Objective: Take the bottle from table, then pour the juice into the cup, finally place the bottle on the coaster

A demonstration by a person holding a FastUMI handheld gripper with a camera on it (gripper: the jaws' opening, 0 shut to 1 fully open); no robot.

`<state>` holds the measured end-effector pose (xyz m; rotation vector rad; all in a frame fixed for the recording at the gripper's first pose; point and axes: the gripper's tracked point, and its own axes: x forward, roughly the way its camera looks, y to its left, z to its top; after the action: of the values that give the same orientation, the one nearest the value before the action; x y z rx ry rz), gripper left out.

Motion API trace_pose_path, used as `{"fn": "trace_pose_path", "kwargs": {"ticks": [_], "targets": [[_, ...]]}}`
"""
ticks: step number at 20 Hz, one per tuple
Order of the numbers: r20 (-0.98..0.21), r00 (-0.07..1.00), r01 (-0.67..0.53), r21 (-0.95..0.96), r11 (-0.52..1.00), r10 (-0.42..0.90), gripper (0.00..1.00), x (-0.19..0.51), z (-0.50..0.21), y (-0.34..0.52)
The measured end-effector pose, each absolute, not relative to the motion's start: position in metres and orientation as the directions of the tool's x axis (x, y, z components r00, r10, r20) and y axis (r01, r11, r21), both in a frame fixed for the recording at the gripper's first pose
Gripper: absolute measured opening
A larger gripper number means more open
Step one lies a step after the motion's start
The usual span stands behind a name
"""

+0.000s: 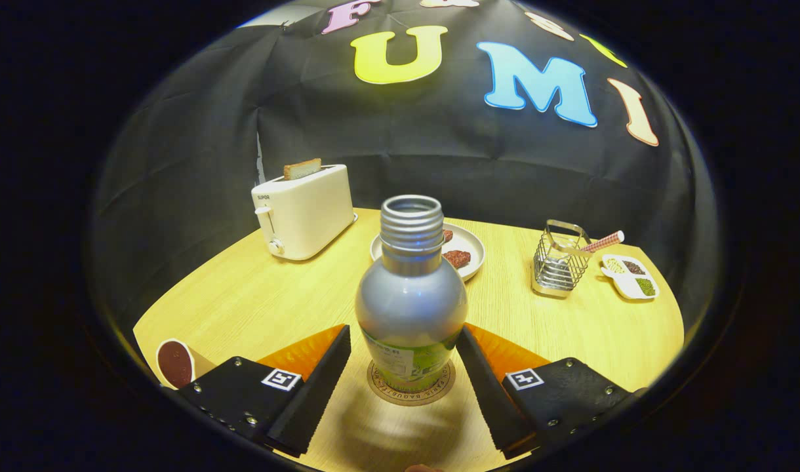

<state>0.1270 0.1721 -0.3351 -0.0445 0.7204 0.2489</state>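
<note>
An uncapped silver bottle (411, 301) with a green label stands upright on a round brown coaster (410, 393) on the wooden table (256, 301). My gripper (403, 331) holds it between its two fingers, whose tips lie against the bottle's sides at its widest part. A cup (175, 362) with dark liquid inside stands on the table to the left, just outside the left finger (308, 387).
Beyond the bottle sits a white plate (469, 255) with brown pieces of food. A white toaster (303, 213) with a slice of bread stands at the back left. A wire holder (559, 262) and a small divided dish (629, 276) stand at the back right.
</note>
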Motion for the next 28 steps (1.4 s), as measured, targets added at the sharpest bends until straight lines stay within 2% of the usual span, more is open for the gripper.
{"fn": "trace_pose_path", "kwargs": {"ticks": [3, 8, 16, 28], "targets": [[-0.635, 0.742, -0.251, 0.033, 0.967, 0.214, 0.98, 0.115, -0.307, 0.173], [-0.532, 0.817, -0.249, 0.019, 0.968, 0.221, 0.98, 0.094, -0.225, 0.169], [-0.375, 0.907, -0.212, -0.016, 0.977, 0.191, 0.98, 0.061, -0.112, 0.119], [-0.189, 0.980, -0.063, -0.010, 0.998, 0.060, 0.97, 0.013, -0.040, 0.055]]}}
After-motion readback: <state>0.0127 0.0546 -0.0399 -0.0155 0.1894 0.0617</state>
